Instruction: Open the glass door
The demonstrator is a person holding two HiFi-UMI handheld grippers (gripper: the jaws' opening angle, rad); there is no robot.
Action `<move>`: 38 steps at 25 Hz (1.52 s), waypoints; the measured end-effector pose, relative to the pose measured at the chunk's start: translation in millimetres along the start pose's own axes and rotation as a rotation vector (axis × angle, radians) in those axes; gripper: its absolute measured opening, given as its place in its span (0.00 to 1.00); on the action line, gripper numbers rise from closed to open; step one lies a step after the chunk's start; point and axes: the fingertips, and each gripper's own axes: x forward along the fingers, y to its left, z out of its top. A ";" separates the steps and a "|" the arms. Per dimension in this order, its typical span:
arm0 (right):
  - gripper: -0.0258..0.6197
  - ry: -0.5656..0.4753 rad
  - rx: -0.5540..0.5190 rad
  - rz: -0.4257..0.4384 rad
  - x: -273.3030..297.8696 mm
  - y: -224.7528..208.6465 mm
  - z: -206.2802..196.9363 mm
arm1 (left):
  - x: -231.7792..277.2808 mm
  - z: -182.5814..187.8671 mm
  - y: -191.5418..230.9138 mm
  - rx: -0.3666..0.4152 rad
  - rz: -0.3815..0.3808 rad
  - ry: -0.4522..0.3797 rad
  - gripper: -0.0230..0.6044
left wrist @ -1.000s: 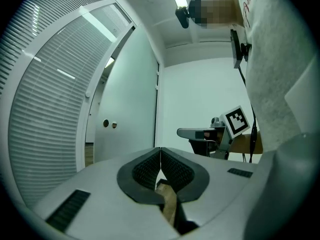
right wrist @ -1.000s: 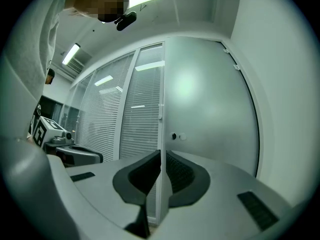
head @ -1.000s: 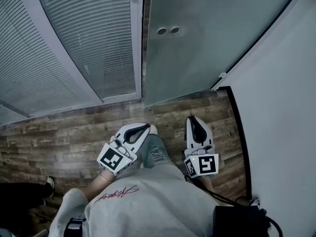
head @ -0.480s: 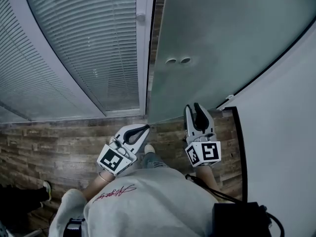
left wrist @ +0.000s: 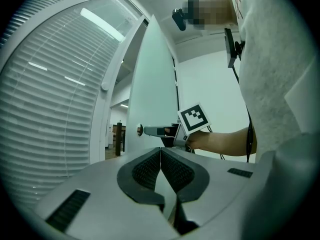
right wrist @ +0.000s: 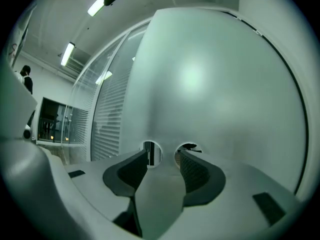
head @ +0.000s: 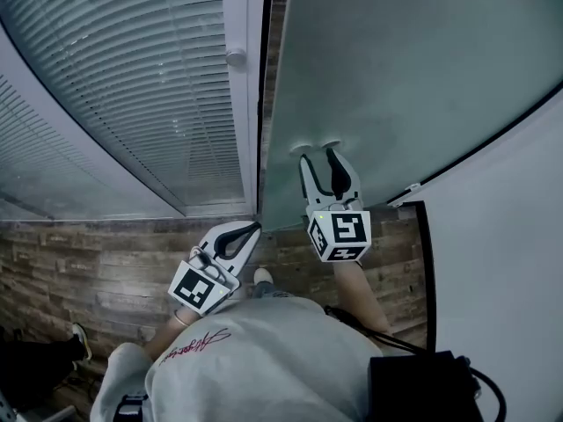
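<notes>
Holding the right tongs [head: 318, 158] wide apart, just having been opening, with nothing gripped between the pads. Pointing them at the two round holes [head: 315, 147] in the frosted glass door [head: 405, 69], one tip reaching toward each hole; not possible to tell whether touching the glass. Holding the left tongs [head: 256, 228] fully closed and empty, lower, near the door's left edge. Finding the door just right of the white frame [head: 242, 112] of the blinds panel [head: 132, 86], a narrow gap between them showing wooden floor [head: 88, 253].
</notes>
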 end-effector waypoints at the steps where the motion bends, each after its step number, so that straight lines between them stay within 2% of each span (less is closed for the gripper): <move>1: 0.33 0.005 -0.010 -0.003 5.4 -0.8 -2.1 | 2.4 -1.6 2.9 -0.003 0.004 0.004 0.06; 8: 0.33 -0.028 -0.004 -0.016 26.2 -6.1 -8.3 | 14.8 -11.7 19.0 -0.025 0.022 0.012 0.06; 9: 0.27 -0.032 -0.011 -0.027 26.4 -7.6 -8.3 | 16.3 -11.3 19.4 -0.025 0.022 0.011 0.06; 15: 0.25 -0.037 0.015 -0.068 25.3 -10.3 -2.2 | 17.8 -6.6 18.0 -0.025 0.038 0.009 0.06; 38: 0.24 -0.051 0.046 -0.045 -10.2 -6.7 -0.7 | 1.3 -8.9 3.8 -0.038 0.137 -0.024 0.06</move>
